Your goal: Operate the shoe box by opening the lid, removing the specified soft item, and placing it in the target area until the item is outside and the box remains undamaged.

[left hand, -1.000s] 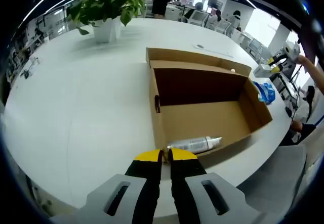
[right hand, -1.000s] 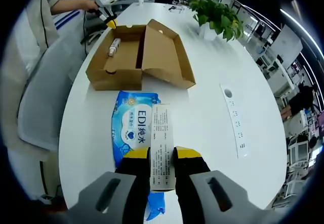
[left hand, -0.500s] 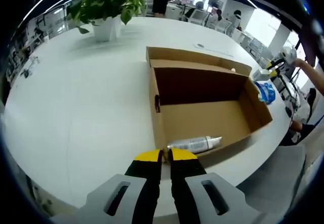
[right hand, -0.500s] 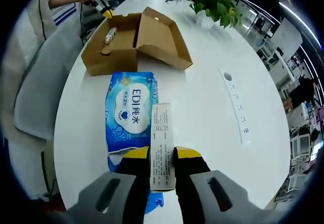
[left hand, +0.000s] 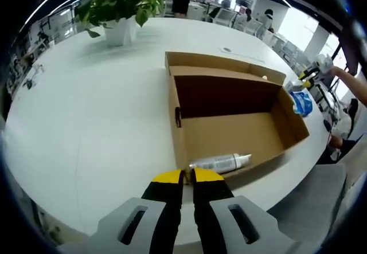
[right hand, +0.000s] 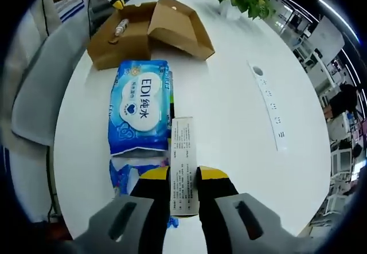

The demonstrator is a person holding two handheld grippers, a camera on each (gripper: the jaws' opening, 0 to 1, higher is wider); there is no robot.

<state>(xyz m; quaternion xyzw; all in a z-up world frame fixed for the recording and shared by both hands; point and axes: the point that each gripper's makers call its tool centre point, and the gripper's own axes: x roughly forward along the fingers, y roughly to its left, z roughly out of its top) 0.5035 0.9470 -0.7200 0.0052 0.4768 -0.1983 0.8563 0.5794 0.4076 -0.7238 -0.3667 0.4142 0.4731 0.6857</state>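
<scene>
The brown cardboard shoe box [left hand: 229,125] stands open on the white table, its lid folded back at the far side. A small silver bottle [left hand: 221,163] lies inside by the near wall. My left gripper [left hand: 187,176] is shut and empty, just outside that wall. In the right gripper view, my right gripper [right hand: 183,176] is shut on the white label flap [right hand: 182,156] of a blue wet-wipes pack [right hand: 139,108], which is outside the box [right hand: 143,33] over the table. The pack [left hand: 300,104] also appears beyond the box's right end.
A potted plant [left hand: 120,4] stands at the far left of the table. A white power strip [right hand: 266,102] lies to the right of the pack. A person and a grey chair [right hand: 43,99] are along the table's edge. The left gripper [right hand: 116,2] appears beyond the box.
The right gripper view has drawn back from the box, which looks smaller and farther. The pack now stretches out fully beyond the jaws. The left gripper view is almost unchanged.
</scene>
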